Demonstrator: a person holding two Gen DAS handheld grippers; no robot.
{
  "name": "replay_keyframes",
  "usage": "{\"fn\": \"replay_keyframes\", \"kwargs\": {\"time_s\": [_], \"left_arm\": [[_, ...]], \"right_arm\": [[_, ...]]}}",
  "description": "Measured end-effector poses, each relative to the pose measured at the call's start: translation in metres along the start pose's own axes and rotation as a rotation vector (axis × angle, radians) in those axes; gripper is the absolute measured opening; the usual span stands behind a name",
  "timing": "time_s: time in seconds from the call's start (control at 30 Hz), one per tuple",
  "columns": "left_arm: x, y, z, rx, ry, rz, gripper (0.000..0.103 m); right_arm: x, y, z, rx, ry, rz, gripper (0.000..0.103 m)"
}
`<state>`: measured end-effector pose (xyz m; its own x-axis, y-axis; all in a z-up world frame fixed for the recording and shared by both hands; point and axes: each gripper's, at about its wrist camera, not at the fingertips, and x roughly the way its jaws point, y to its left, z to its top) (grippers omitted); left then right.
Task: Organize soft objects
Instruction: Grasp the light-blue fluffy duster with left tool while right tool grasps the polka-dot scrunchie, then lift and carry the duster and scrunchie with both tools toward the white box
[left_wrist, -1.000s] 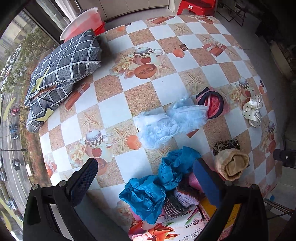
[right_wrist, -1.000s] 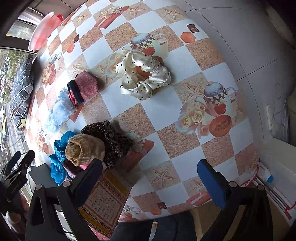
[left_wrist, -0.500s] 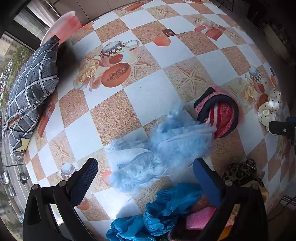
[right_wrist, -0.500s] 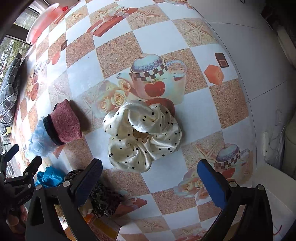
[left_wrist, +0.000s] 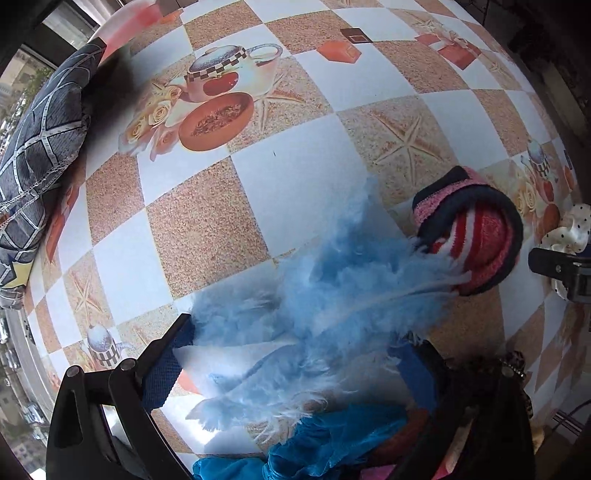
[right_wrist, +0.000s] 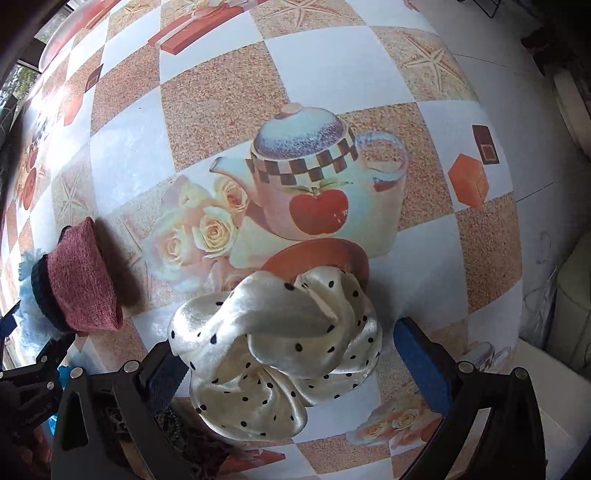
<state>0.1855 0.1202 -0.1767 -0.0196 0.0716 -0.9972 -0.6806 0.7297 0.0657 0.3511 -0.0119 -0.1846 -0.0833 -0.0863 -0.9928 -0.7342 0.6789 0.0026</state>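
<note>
The fluffy light-blue feather piece (left_wrist: 314, 314) is being straddled by the spread left gripper (left_wrist: 295, 365); the cream polka-dot satin scrunchie (right_wrist: 280, 350) is being bracketed by the spread right gripper (right_wrist: 291, 365).

Counter (left_wrist: 295, 177) open toward 12 in both views. Blue fluff (left_wrist: 314, 314) fills left jaws; hat (left_wrist: 476, 236) at 2, cushion (left_wrist: 37, 122) at 10.

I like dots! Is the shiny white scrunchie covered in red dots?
No, the scrunchie between the right gripper's open fingers has black dots.
</note>
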Motion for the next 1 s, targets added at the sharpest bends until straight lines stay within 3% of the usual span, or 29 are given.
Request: {"fn": "replay_keyframes", "kwargs": {"time_s": [0.07, 0.17, 0.2, 0.23, 0.3, 0.33, 0.37, 0.4, 0.43, 0.77, 1.0], "left_arm": [[0.0, -0.003, 0.007, 0.004, -0.002, -0.017, 0.094], [-0.008, -0.004, 0.01, 0.015, -0.014, -0.029, 0.072], [-0.013, -0.004, 0.01, 0.025, -0.021, -0.023, 0.059], [-0.016, -0.006, 0.013, 0.033, -0.026, -0.013, 0.044], [-0.018, -0.008, 0.016, 0.039, -0.028, 0.0, 0.036], [-0.019, -0.006, 0.017, 0.032, -0.031, 0.0, 0.034], [-0.021, -0.005, 0.017, 0.021, -0.037, -0.005, 0.033], [-0.023, -0.004, 0.017, 0.006, -0.042, -0.008, 0.033], [-0.027, -0.001, 0.017, -0.006, -0.047, -0.008, 0.033], [-0.09, -0.005, 0.01, -0.034, -0.139, 0.018, 0.032], [-0.124, -0.035, -0.024, -0.005, -0.183, 0.008, 0.033]], "right_arm": [[0.002, 0.001, 0.004, -0.01, 0.024, 0.002, 0.103], [0.0, -0.001, 0.008, 0.003, 0.024, 0.018, 0.103], [-0.001, -0.001, 0.006, 0.013, 0.005, 0.027, 0.101], [-0.001, -0.004, 0.008, 0.013, -0.008, 0.016, 0.094], [-0.008, -0.004, 0.008, -0.012, -0.041, -0.004, 0.081], [-0.012, -0.003, 0.007, -0.034, -0.065, -0.007, 0.067], [-0.017, -0.003, 0.007, -0.054, -0.088, -0.005, 0.042], [-0.019, -0.003, 0.008, -0.067, -0.096, 0.008, 0.03], [-0.022, -0.005, 0.01, -0.063, -0.095, 0.029, 0.027], [-0.061, -0.032, -0.006, -0.026, -0.135, 0.159, 0.027], [-0.083, -0.055, -0.024, -0.018, -0.145, 0.182, 0.027]]}}
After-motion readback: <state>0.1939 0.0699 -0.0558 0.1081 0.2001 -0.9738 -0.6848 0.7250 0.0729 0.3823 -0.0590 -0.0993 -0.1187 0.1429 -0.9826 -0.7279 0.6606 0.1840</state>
